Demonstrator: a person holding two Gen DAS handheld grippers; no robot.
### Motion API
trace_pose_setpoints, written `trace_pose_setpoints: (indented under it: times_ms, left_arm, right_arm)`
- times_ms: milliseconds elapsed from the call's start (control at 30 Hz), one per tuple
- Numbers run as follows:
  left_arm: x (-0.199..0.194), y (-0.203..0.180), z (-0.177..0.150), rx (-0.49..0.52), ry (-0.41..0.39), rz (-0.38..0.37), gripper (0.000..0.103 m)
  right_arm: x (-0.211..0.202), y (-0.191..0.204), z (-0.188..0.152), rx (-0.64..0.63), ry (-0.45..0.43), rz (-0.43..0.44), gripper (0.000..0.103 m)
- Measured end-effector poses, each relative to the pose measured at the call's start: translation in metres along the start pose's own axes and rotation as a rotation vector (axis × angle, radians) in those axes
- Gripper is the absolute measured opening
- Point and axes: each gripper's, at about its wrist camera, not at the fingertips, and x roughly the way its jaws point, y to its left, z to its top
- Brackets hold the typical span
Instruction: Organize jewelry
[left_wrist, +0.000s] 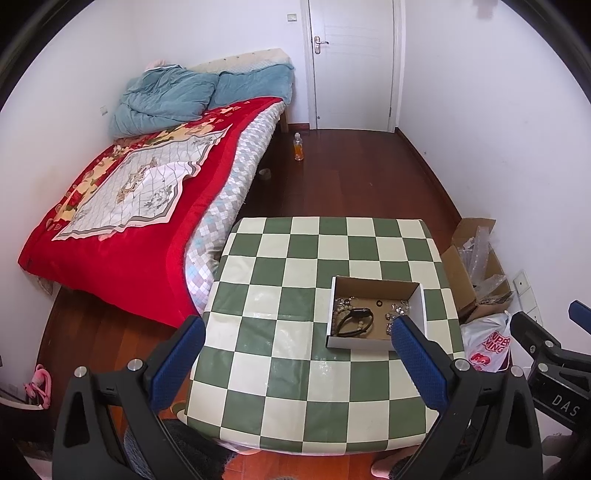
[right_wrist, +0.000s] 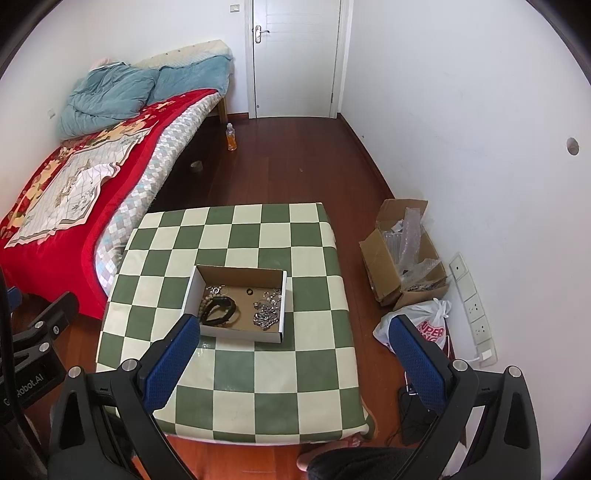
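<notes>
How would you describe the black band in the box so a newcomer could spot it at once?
On the green-and-cream checkered table sits a shallow white cardboard box. The black band lies curled in its left half, over pale beads. It is the only dark, strap-like piece; the heap to its right is silvery.

Left gripper: held raised, jaws spread wide, nothing between the blue pads.
Right gripper: alongside it, level, jaws equally wide and empty.
</notes>
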Motion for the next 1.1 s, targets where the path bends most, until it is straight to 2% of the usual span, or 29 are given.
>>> trace_pose_setpoints:
  times_ms: [1100]
  left_arm:
    - [-0.0053,0.003,0.0029,-0.001,-0.006,-0.006,0.103]
  right_arm:
    - [-0.0052,0.0025,0.002,-0.014,-0.002,0.008,0.103]
